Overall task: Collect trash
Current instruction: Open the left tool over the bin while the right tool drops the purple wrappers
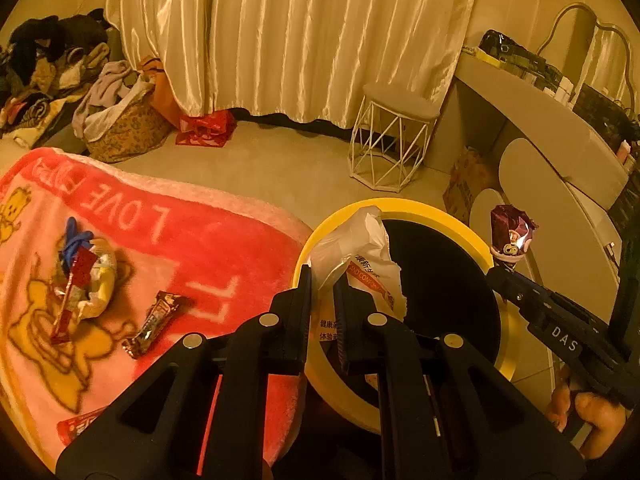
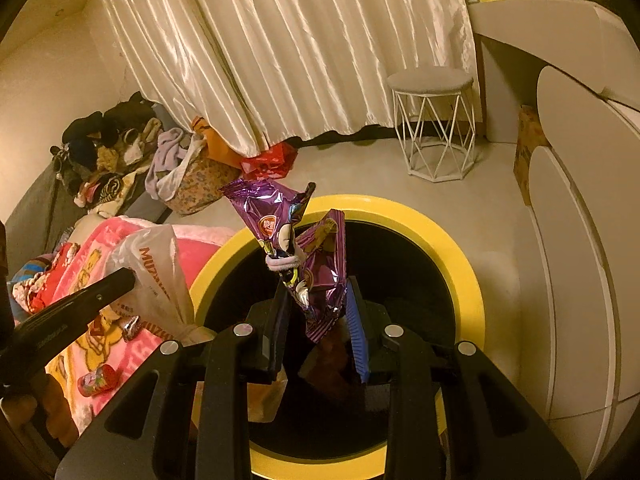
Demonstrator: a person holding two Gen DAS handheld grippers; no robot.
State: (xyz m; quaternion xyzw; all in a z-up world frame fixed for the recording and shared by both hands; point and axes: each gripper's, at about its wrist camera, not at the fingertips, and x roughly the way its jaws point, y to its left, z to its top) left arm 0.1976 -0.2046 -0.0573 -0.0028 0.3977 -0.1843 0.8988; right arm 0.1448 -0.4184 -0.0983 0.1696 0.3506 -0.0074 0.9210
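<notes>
My left gripper (image 1: 323, 280) is shut on a white plastic bag (image 1: 362, 248) with orange print, held over the rim of a yellow bin (image 1: 404, 203) with a black inside. My right gripper (image 2: 316, 292) is shut on a purple snack wrapper (image 2: 316, 264) above the bin's opening (image 2: 448, 240). The wrapper also shows in the left wrist view (image 1: 512, 236), and the white bag in the right wrist view (image 2: 156, 268). On the pink blanket (image 1: 224, 248) lie a brown candy wrapper (image 1: 154, 324), a heap of wrappers with a blue piece (image 1: 84, 272) and a red wrapper (image 1: 78, 426).
A white wire stool (image 1: 394, 136) stands by the cream curtain (image 1: 288, 36). A white curved desk (image 1: 560, 136) is at the right. A clothes pile (image 1: 44, 72), a patterned basket (image 1: 124, 124) and a red bag (image 1: 206, 130) are at the left back.
</notes>
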